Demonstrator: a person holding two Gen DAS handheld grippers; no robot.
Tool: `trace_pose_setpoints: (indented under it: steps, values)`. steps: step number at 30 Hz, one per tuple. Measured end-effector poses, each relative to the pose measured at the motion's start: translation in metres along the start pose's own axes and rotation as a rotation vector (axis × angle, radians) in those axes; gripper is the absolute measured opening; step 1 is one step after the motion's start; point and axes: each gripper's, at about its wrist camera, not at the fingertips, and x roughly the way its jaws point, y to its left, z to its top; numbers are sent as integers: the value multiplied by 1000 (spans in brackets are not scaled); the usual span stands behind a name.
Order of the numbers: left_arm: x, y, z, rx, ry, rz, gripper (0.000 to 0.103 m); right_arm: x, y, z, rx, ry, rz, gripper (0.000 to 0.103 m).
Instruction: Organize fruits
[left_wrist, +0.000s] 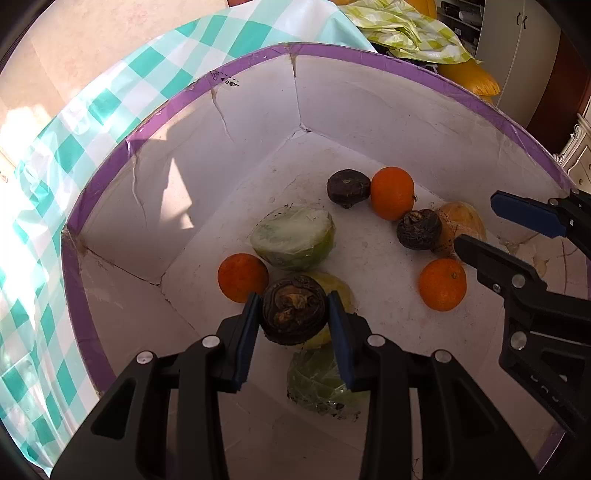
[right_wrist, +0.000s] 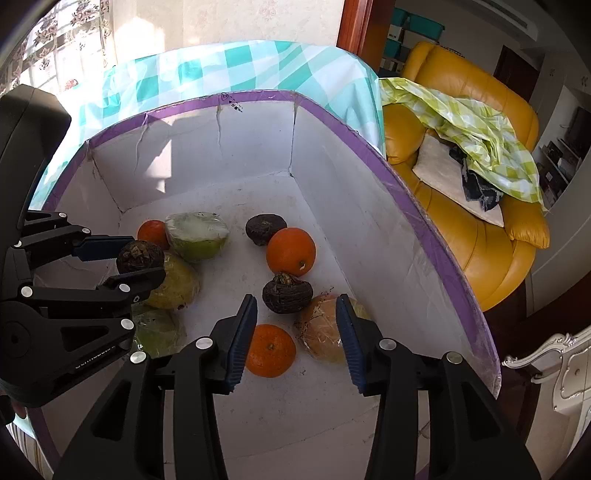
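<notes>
Left wrist view: bench under a teal-check cloth (left_wrist: 110, 122), w/ a big white box (left_wrist: 258, 129), purple-taped rim, holding the fruit. Left tongs (left_wrist: 291, 314) are clamped on a dark wrinkled fruit (left_wrist: 293, 314) at the near left of the box floor, over a yellow-green wrapped fruit (left_wrist: 338, 288), orange (left_wrist: 242, 277) just left. Judgement: lift straight up, keep the squeeze light since the skin looks soft, don't drag the wrapped ones. Small dark print on the far rim, too small to read. Right wrist view: yellow sofa (right_wrist: 461, 206) beyond the box's right wall. Right tongs (right_wrist: 297, 332) are parted, gripping nothing, above an orange (right_wrist: 271, 350) and a wrapped tan fruit (right_wrist: 321, 332); centre on one before closing. Embossed wording on the left tongs' body, unreadable.
</notes>
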Motion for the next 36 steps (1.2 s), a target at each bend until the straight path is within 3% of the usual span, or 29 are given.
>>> trace_pose_setpoints:
  steps: [4, 14, 21, 25, 28, 30, 33, 34, 36]
  values:
    - [-2, 0, -1, -3, -9, 4, 39, -2, 0, 0, 3, -11, -9, 49]
    - [-11, 1, -2, -29, -48, -17, 61, -5, -3, -2, 16, -31, -6, 58]
    - [-20, 2, -6, -63, -103, -28, 67, -11, -7, -3, 56, -70, -3, 61]
    - [-28, -5, -11, -54, -130, 35, 69, -15, -12, -4, 86, -96, 0, 66]
    - [-35, -2, -17, -87, -139, 118, 81, -16, -13, -3, 86, -103, 2, 69]
    - [-42, 1, -20, -93, -162, 127, 82, -20, -14, -4, 94, -126, -6, 78]
    - [-52, 5, -27, -110, -195, 166, 91, -28, -17, -6, 112, -165, -27, 87]
    - [-55, 6, -29, -109, -213, 150, 99, -33, -18, -7, 119, -183, -28, 87]
    - [-62, 5, -34, -123, -244, 76, 101, -41, -21, -9, 129, -207, -32, 87]
